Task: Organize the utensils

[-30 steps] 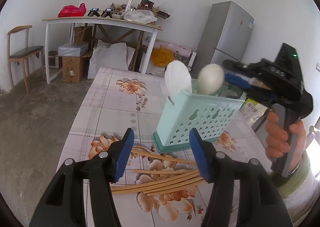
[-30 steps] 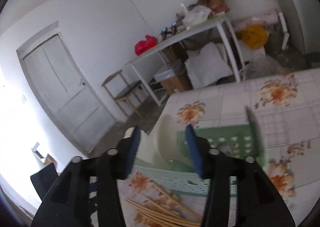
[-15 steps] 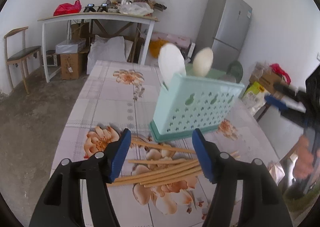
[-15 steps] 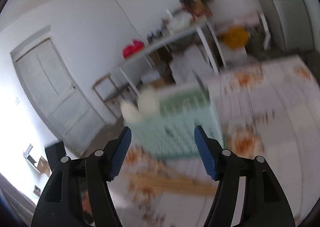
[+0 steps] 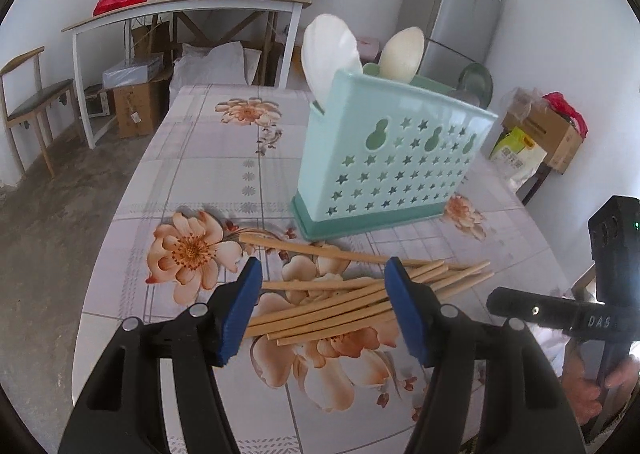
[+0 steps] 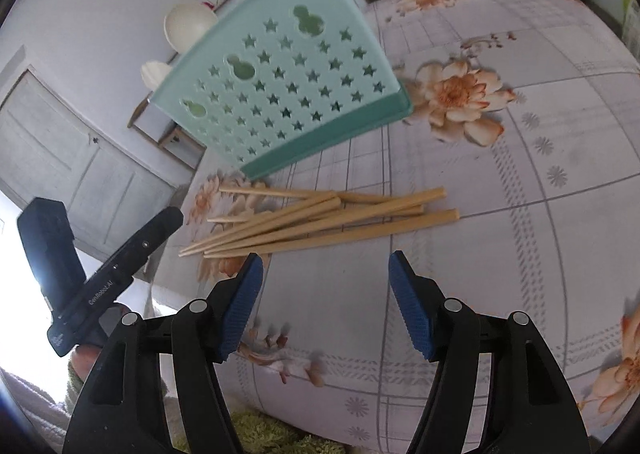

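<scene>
A mint-green utensil holder [image 5: 392, 157] [image 6: 280, 85] with star-shaped holes stands upright on the table. Two white spoons [image 5: 328, 49] [image 6: 188, 23] stick out of its top. Several bamboo chopsticks [image 5: 352, 302] [image 6: 320, 221] lie in a loose pile in front of it. My left gripper [image 5: 322, 278] hangs open just above the pile; the sticks show through its gap, untouched. My right gripper [image 6: 326, 266] is open and empty over bare cloth, on the near side of the pile. Each wrist view shows the other gripper's black finger [image 5: 536, 310] [image 6: 136, 246] at its edge.
The table [image 5: 200, 157] wears a floral cloth; its near edge runs just under both grippers. Behind it stand a grey fridge [image 5: 456, 9], a cluttered white side table [image 5: 188, 5], a wooden chair [image 5: 36, 97] and cardboard boxes [image 5: 548, 133].
My right gripper has dropped from above the holder to the table beside the chopsticks, and its jaws have widened. My left gripper has sunk slightly toward the pile.
</scene>
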`<state>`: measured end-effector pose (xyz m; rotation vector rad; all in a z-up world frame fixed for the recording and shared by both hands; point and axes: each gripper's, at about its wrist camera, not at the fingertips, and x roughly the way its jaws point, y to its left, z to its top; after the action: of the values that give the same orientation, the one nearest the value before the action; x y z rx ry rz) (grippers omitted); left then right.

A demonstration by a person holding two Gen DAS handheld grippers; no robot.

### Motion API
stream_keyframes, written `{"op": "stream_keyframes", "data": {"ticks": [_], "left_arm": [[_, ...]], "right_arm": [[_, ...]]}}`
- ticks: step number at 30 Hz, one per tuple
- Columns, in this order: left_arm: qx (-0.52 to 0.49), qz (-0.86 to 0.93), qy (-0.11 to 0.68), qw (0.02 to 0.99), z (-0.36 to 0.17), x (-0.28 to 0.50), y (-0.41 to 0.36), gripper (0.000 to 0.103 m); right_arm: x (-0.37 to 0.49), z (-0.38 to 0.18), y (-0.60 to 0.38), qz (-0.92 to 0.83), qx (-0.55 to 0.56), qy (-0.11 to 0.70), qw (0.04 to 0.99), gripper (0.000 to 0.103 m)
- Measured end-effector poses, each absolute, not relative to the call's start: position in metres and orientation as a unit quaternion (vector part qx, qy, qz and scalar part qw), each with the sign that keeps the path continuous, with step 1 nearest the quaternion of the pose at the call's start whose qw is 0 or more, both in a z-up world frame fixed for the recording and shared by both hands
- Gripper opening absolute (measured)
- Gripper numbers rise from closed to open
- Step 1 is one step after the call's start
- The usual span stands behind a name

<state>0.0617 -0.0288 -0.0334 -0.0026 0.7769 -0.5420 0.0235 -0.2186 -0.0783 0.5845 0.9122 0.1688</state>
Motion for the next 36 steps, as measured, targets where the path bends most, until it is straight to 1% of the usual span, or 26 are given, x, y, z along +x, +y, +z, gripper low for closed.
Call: {"op": "stream_keyframes", "data": {"ticks": [5,14,18,25,27,30,36], "left_arm": [[-0.003,-0.246,0.388,0.888,-0.041,0.062,-0.028,0.061],[0.023,-0.239,0.410,0.880,-0.052,0.055,-0.030,0.062],[0.032,-0.239,0.417,0.876,-0.055,0.052,-0.032,0.062],[0.037,-0.234,0.433,0.870,-0.061,0.049,-0.031,0.068],[0.037,-0.232,0.436,0.869,-0.063,0.048,-0.031,0.070],[0.038,-0.232,0.437,0.869,-0.063,0.048,-0.031,0.072],[0.035,-0.231,0.439,0.867,-0.066,0.048,-0.029,0.076]], "right_arm": [[0.020,-0.087,-0.208,0.079,0.259,0.445,0.853,0.063],[0.021,-0.091,-0.210,0.101,0.285,0.435,0.848,0.074],[0.016,-0.090,-0.218,0.108,0.303,0.430,0.844,0.076],[0.011,-0.090,-0.230,0.118,0.332,0.424,0.834,0.077],[0.009,-0.089,-0.231,0.121,0.334,0.424,0.833,0.081],[0.009,-0.089,-0.230,0.123,0.336,0.423,0.832,0.082],[0.008,-0.088,-0.229,0.123,0.340,0.420,0.832,0.083]]}}
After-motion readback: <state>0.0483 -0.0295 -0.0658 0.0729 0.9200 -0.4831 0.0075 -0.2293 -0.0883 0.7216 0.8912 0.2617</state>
